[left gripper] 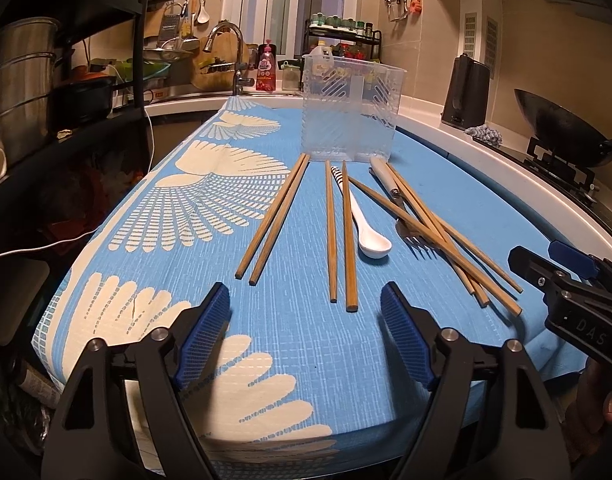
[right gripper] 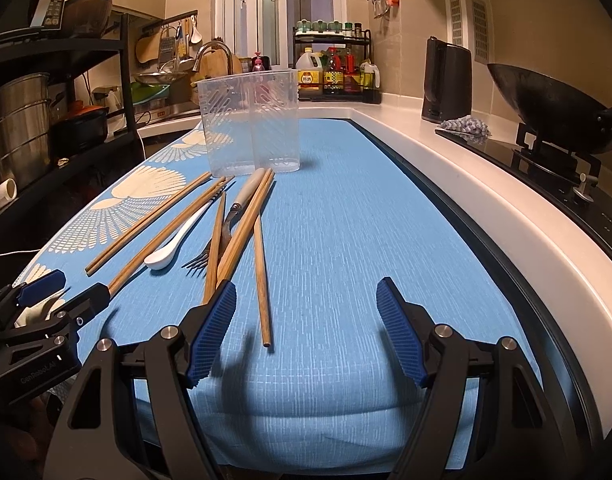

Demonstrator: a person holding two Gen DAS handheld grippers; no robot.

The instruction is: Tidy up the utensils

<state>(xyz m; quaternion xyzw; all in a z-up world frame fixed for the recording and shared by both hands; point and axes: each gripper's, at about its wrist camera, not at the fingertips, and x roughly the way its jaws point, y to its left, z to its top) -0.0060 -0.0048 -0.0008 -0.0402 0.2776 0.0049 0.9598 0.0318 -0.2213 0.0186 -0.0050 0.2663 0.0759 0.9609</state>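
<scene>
Kitchen counter under warm light, covered by a blue cloth (left gripper: pixel 306 340) with cream fan-shaped patterns down its left side. At the far end of the cloth stands a clear plastic utensil holder (left gripper: pixel 352 110), upright and empty as far as can be seen, with a divider down its middle. Just in front of it, wooden chopsticks (left gripper: pixel 271 220) lie spread across the cloth: one pair side by side on the left, another pair near the middle, and several more crossed in a loose heap on the right. A white ceramic spoon (left gripper: pixel 366 232) with a striped handle lies between the two sticks of the middle pair and the heap, bowl toward the camera. A fork (left gripper: pixel 406 216) with a pale handle lies in the heap, with chopsticks across it. The left gripper (left gripper: pixel 306 304) hovers low over the near end of the cloth, its blue-padded jaws wide apart with nothing between them, the ends of the middle chopsticks just ahead. The right gripper (right gripper: pixel 306 300) hovers beside it on the right, jaws also spread wide and empty, one chopstick end lying just ahead of the gap. Behind are a sink tap (left gripper: pixel 225 52), a black kettle (left gripper: pixel 466 92) and a dark wok (left gripper: pixel 562 128) on the stove at right
</scene>
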